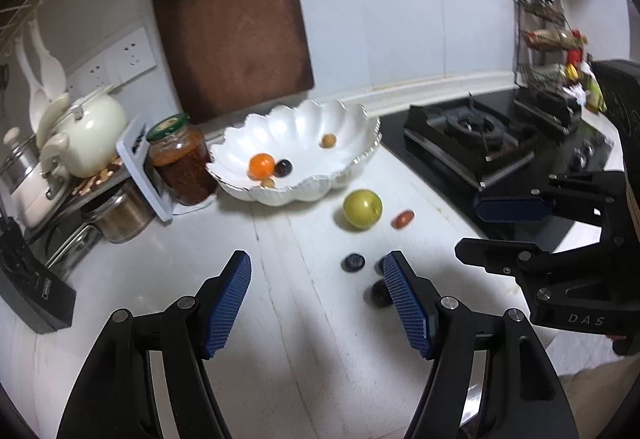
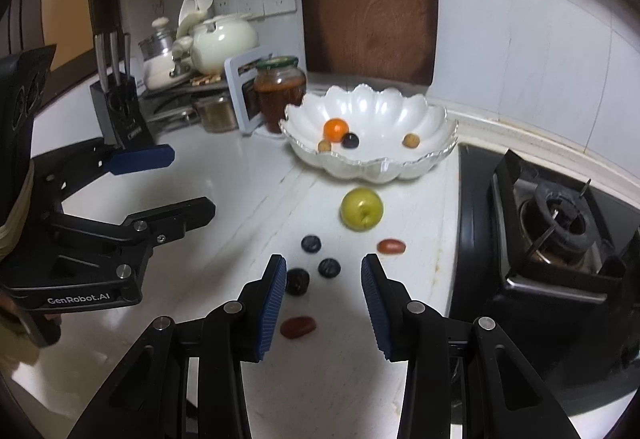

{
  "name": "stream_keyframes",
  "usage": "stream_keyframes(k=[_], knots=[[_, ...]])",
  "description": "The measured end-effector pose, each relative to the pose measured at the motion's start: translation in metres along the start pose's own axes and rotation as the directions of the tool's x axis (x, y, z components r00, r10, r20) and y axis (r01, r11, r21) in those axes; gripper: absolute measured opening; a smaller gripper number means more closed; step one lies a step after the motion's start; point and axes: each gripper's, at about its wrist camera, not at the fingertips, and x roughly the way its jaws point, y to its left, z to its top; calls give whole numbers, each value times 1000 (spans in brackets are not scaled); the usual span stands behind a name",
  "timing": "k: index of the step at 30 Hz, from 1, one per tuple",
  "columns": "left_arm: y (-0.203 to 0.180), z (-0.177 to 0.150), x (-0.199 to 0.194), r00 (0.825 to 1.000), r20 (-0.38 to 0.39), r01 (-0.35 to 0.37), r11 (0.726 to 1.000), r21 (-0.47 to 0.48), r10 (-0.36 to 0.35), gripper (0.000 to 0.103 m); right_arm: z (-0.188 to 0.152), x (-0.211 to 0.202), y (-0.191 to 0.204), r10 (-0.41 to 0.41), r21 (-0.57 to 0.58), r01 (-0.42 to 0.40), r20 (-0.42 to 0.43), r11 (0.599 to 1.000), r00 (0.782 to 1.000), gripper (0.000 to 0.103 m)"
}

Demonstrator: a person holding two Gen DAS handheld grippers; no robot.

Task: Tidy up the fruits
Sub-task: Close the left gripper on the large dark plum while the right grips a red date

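White marble-look counter [image 2: 224, 199], glossy. Scalloped white bowl [image 2: 384, 111] at upper centre holds a round orange fruit [image 2: 335, 129], a dark plum [image 2: 350, 140] and two small tan balls [image 2: 410, 140]. Below the bowl, on the counter: a smooth green apple [image 2: 361, 214], an oval red date [image 2: 391, 246], two dark round berries [image 2: 311, 243], a wrinkled dark fruit [image 2: 297, 281], and another glossy red date [image 2: 298, 326] at lower centre. Right gripper [image 2: 324, 303], ribbed blue pads, jaws apart and empty, berries just ahead of the tips. Left gripper [image 1: 316, 303], jaws wider, empty, over bare counter. Brown wooden board [image 1: 232, 19] leans on the tiled wall; glass jar [image 1: 180, 163] left of the bowl; black gas stove [image 2: 560, 231] at right.
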Motion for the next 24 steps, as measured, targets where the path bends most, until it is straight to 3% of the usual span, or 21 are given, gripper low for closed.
stream_keyframes(k=[12, 24], knots=[[-8, -23, 26, 993, -43, 119, 977, 176, -113, 64, -28, 28, 15, 12, -31, -16, -107, 999, 994, 40], [-15, -34, 60, 972, -68, 234, 943, 235, -225, 54, -48, 56, 21, 17, -53, -26, -164, 998, 986, 40]])
